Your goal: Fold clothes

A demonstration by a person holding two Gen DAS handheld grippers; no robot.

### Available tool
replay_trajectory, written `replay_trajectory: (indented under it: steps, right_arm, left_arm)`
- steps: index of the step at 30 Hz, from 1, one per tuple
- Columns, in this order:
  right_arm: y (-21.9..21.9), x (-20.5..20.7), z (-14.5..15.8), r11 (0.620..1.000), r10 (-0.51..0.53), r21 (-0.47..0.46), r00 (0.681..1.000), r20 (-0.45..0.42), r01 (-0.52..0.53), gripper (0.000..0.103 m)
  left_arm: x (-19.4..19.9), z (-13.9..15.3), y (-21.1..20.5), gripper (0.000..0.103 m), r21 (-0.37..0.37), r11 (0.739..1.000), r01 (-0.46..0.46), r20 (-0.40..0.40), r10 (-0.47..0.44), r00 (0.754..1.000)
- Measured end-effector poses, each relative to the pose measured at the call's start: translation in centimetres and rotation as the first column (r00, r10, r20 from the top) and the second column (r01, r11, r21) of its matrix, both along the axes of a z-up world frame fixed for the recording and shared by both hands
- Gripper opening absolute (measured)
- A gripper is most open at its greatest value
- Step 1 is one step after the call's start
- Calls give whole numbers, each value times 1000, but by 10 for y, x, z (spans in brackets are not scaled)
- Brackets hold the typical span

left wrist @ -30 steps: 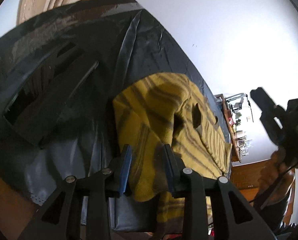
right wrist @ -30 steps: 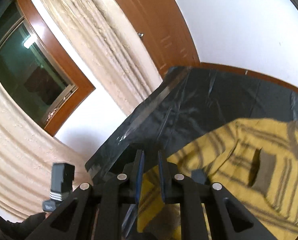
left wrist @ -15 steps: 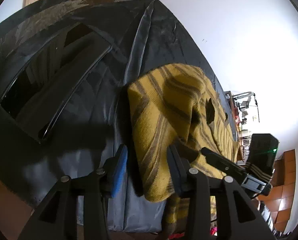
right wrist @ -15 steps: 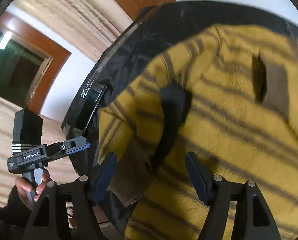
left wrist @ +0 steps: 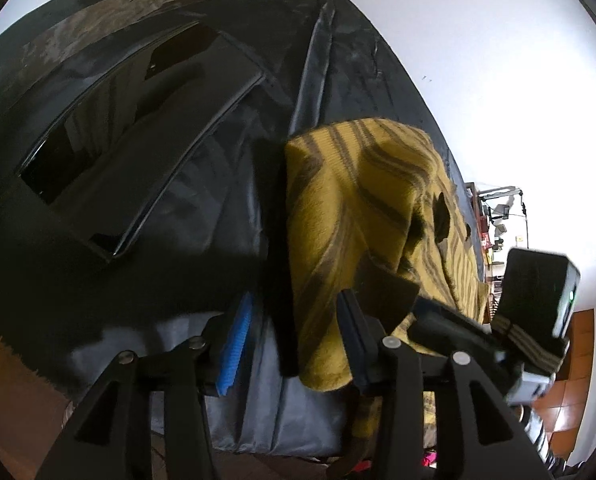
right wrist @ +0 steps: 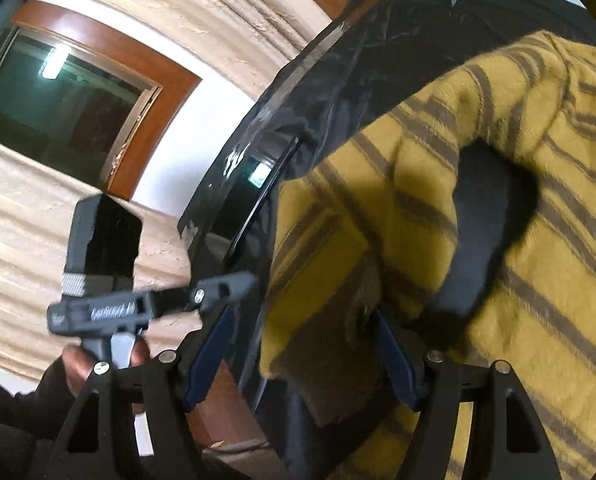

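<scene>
as both jaws gape, striped sweater (left wrist: pixel 349 216) covers black table (left wrist: pixel 202 216)

Sweater (right wrist: pixel 497 208) cut off right; left gripper (right wrist: pixel 218 292) blurred

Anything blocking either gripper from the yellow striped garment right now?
Nothing visible does. The left gripper and right gripper are both open, each straddling the near edge of the yellow striped garment, which hangs over the black-covered table.

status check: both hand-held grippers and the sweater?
Left hand-held gripper open, right hand-held gripper open, both straddling the near edge of the yellow striped sweater. Sweater on the black table, ungripped. Nothing blocking.
</scene>
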State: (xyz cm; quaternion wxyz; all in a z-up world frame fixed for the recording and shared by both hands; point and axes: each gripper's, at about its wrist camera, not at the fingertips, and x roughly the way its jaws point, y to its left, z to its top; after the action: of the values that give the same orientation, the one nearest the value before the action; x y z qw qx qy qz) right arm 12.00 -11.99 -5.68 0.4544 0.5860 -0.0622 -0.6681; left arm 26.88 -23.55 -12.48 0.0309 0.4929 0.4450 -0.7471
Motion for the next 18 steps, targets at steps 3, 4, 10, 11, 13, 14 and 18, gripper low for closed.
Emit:
replay_trajectory:
  steps: [3,4,10,11,13,14,18]
  right_arm:
    - [0,-11,-4,1000,-23,-1,1000,8,23,73]
    - [-4,-15,-5,1000,-19,-7,1000,12,19,73]
    - [-22,-27,-18,1000,20,-12,999,40,-20,73]
    - [-24,-27,-20,1000,27,-5,999,37,-27,69]
    - [-28,-23,-19,997,42,58,999,-16,-41,47]
    - [-29,-21,-19,995,50,89,998,-42,-47,35]
    - [-24,-20,-20,992,48,123,997,-57,-41,14]
  left_arm:
    - [5,-3,-2,49,3,1000,-8,11,8,1000]
    - [7,-4,-3,49,4,1000,-12,14,12,1000]
    - [14,-5,-6,49,9,1000,-24,10,24,1000]
    - [15,-5,-6,49,9,1000,-25,9,25,1000]
    - [16,-6,-7,49,13,1000,-29,4,29,1000]
    - [16,-6,-8,49,15,999,-30,2,30,1000]
    - [16,-7,-8,49,13,999,-30,0,30,1000]
